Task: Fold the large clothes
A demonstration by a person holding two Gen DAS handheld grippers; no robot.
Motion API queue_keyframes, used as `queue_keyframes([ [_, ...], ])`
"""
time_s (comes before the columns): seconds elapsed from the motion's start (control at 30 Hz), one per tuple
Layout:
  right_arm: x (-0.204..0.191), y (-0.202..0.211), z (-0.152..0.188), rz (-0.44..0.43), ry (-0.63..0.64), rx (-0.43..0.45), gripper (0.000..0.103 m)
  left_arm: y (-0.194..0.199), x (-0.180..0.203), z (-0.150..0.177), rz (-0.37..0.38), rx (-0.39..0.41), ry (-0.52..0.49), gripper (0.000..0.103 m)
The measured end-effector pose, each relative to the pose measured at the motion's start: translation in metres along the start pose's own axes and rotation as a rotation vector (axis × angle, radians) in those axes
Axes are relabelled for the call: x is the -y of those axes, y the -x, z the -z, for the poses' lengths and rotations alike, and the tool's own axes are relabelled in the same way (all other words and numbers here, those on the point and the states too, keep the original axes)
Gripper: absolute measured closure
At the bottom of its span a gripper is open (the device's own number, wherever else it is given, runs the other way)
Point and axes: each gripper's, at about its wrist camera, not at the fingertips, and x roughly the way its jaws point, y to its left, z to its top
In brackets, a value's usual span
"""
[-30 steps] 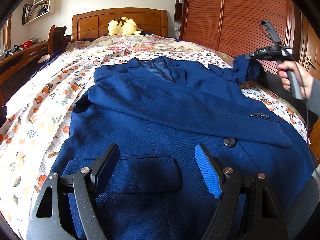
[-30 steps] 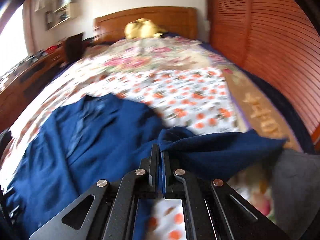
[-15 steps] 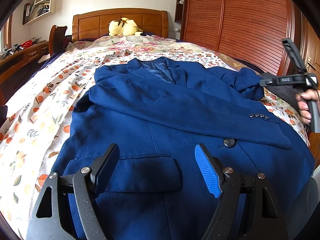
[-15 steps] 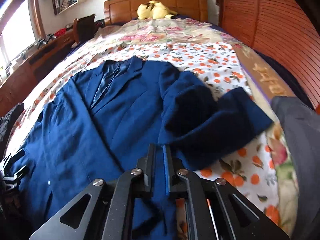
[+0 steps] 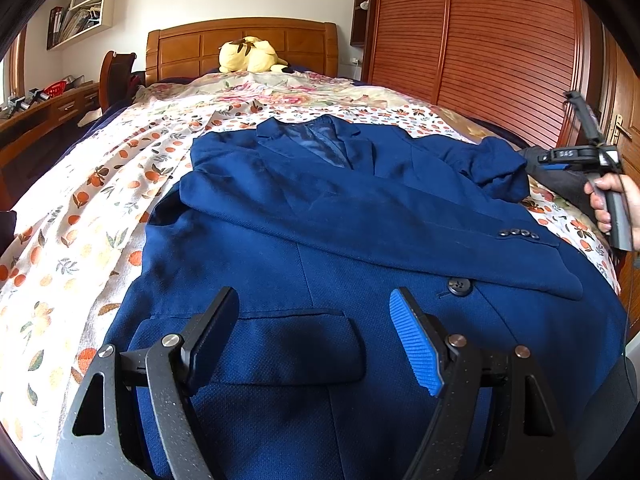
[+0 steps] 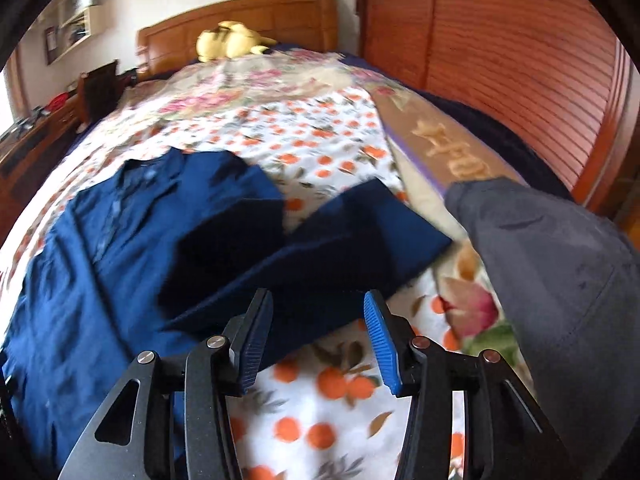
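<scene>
A large blue suit jacket (image 5: 320, 216) lies front-up on the bed, collar toward the headboard. One sleeve is folded across its chest. The other sleeve (image 5: 496, 168) lies bunched at the jacket's right side; in the right wrist view it (image 6: 320, 248) lies loose on the sheet. My left gripper (image 5: 314, 332) is open and empty, just above the jacket's hem near a flap pocket (image 5: 296, 344). My right gripper (image 6: 316, 336) is open and empty, just short of the loose sleeve; it also shows in the left wrist view (image 5: 576, 156) at the bed's right edge.
The bed has an orange-print sheet (image 5: 80, 216) and a wooden headboard (image 5: 240, 48) with a yellow plush toy (image 5: 248, 54). A dark grey garment (image 6: 560, 280) lies at the right edge. A red-brown slatted wardrobe (image 5: 500, 40) stands to the right. A desk (image 5: 36, 116) stands to the left.
My right gripper lowered the sleeve onto the bed, opened and let it go, then drew back toward the bed's right edge. My left gripper has not moved.
</scene>
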Motion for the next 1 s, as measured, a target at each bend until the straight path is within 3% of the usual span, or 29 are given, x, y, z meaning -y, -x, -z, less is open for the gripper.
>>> queue_keyframes([
  [0.27,0.02,-0.053,-0.01,0.084,-0.083,-0.091,0.053,-0.001,0.002,-0.001,0.002,-0.003,-0.003,0.025],
  [0.47,0.03,-0.098,-0.014,0.065,-0.174,-0.204,0.053,-0.003,0.001,-0.002,0.006,-0.008,0.001,0.025],
  [0.53,0.028,-0.098,-0.013,0.065,-0.184,-0.179,0.053,-0.003,0.001,-0.002,0.007,-0.007,0.002,0.025],
  [0.6,0.022,-0.097,-0.013,0.064,-0.147,-0.154,0.068,-0.003,0.001,-0.002,0.01,-0.008,0.004,0.025],
  [0.63,0.018,-0.096,-0.014,0.059,-0.121,-0.14,0.087,-0.003,0.0,-0.002,0.013,-0.008,0.005,0.025],
  [0.67,0.015,-0.096,-0.015,0.057,-0.096,-0.129,0.098,-0.003,0.001,-0.002,0.014,-0.008,0.006,0.025],
  [1.0,-0.023,-0.026,-0.035,0.043,0.078,0.079,0.1,0.002,0.0,-0.003,0.008,0.012,0.004,0.024],
])
